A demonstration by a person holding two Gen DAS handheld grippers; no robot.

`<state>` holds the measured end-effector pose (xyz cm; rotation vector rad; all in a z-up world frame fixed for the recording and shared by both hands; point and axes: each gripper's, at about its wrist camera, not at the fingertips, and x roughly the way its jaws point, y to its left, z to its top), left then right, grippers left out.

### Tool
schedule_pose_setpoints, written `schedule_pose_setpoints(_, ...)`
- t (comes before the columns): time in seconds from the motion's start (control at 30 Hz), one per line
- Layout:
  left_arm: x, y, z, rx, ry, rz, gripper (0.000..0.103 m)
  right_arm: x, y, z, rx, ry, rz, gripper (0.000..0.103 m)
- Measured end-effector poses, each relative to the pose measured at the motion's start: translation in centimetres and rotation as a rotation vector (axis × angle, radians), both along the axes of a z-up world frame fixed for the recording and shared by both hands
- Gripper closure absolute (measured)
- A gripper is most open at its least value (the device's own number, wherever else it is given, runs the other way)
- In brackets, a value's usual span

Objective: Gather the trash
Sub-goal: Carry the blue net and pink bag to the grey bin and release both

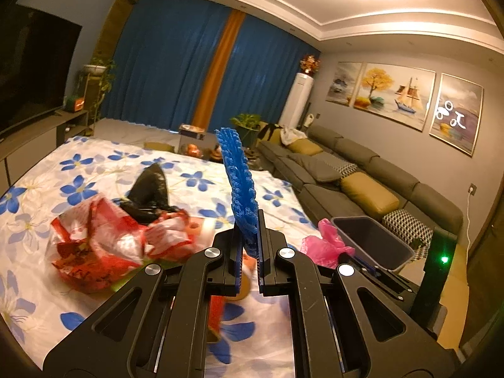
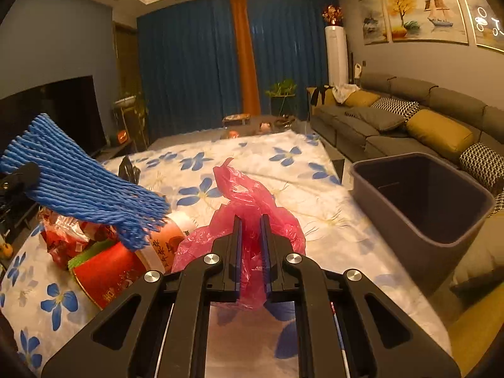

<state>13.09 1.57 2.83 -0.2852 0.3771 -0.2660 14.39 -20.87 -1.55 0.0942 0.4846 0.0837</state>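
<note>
Lower end of blue foam net (image 1: 241, 189) pinched out of sight between left gripper (image 1: 250, 252) pads. Orange item and red can (image 1: 216, 310) under those jaws mostly covered, unidentifiable there. Red snack wrapper (image 1: 94, 245) motion-blurred, print unreadable. Black bag (image 1: 150, 189) base tucked behind wrapper. Dark bin (image 1: 375, 242) partly blocked by right gripper (image 2: 251, 252) body. Pink plastic bag (image 2: 252, 217) bottom swallowed between right fingers. Television (image 2: 47, 110) cut by frame edge.

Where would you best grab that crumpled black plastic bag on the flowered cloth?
Grip the crumpled black plastic bag by its upright pointed peak, coming from above. The peak stands clear of the red-and-white wrapper crowding its base, probably giving a gripper thin film to pinch.
</note>
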Motion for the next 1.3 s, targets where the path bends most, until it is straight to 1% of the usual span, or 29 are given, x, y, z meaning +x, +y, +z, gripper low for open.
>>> schedule_pose_setpoints(0.2, 0.2, -2.9, 0.4, 0.023, -0.011, -0.045, 0.097, -1.2, -2.4, 0.7, 0.004, -0.029, -0.043, 0.091)
schedule_pose_setpoints(0.53, 2.0, -8.6, 0.2, 0.064, -0.005, -0.136, 0.097, -2.1, -6.7, 2.0, 0.003, -0.083, -0.132, 0.091)
schedule_pose_setpoints(0.77, 4.0, -12.8, 0.3, 0.078, -0.012, -0.205, 0.097, -2.0, -9.5, 2.5, -0.005, -0.112, -0.198, 0.091)
schedule_pose_setpoints(0.97, 6.1, -16.9, 0.8, 0.087, -0.027, -0.258, 0.097, -1.6, -12.8, 3.4, -0.020, -0.153, -0.269, 0.091)
schedule_pose_setpoints(1.13, 8.2, -20.4, 0.8, 0.079, -0.026, -0.298, 0.097, -1.2, -15.5, 4.1, -0.028, -0.190, -0.318, 0.091)
schedule_pose_setpoints(1.3, 10.2, -23.4, 0.4, 0.082, -0.010, -0.339, 0.097, -0.5, -17.5, 4.1, -0.029, -0.210, -0.353, 0.091)
